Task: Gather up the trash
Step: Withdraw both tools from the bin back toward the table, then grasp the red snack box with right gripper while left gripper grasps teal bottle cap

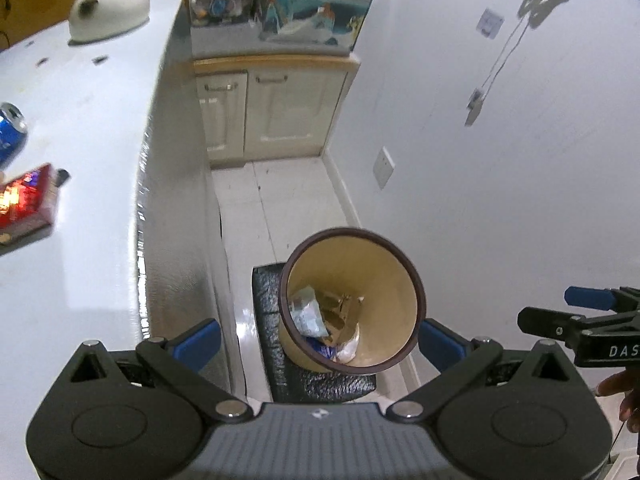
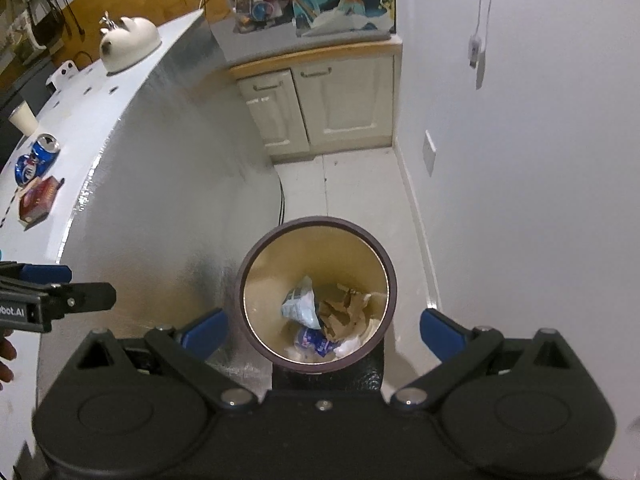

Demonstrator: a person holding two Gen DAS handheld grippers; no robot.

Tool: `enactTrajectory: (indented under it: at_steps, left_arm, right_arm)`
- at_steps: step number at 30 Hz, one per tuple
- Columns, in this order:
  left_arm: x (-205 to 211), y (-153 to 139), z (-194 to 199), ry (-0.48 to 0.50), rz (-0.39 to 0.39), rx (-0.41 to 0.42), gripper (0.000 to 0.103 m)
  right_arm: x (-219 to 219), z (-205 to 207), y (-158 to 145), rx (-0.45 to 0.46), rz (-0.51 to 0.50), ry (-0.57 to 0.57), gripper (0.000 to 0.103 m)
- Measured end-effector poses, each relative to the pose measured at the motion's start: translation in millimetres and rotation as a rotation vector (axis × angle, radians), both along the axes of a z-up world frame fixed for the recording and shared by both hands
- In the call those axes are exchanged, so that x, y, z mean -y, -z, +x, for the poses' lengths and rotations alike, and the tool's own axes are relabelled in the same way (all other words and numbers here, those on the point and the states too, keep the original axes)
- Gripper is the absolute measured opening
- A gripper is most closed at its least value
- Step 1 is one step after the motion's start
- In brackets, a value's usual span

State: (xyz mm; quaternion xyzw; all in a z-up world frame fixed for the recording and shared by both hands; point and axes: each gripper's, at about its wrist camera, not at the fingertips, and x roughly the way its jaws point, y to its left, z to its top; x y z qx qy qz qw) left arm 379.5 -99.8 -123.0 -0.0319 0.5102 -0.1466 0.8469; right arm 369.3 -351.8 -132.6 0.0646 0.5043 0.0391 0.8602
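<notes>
Both claws hang spread and empty above the trash bin, the left claw and the right claw side by side over its mouth. Inside the bin lie a crumpled white wrapper, brown paper and a blue packet (partly buried). Farther off, on the white tabletop, rest a red box and a blue can, with a white cat-shaped ornament beyond.
</notes>
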Motion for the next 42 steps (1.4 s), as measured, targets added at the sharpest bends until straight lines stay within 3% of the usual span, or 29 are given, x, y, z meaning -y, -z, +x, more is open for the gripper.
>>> enactTrajectory:
  at_steps: [11,24,33,42]
  left_arm:
    - [-56.3,-60.8,-52.1,-0.016,-0.048,0.155,0.103]
    - [-165.2,-111.4,-98.0,-0.104,-0.039,0.292,0.103]
    - [-251.6,-119.6,-112.1,-0.191,-0.041,0.329,0.103]
    - [-320.3,-103.2,-100.7,-0.243,-0.03,0.307,0.103]
  right_arm:
    - [-31.3,-53.5,-49.4,0.118,-0.027,0.056,0.103]
    - [-116.9,-98.6,-103.5,0.271,-0.009,0.069,0.103]
    - [-199.6,-98.8,-119.3,0.335,0.011,0.003,0.103]
    - [-284.5,-76.1,-122.6,0.37,0.024,-0.069,0.103]
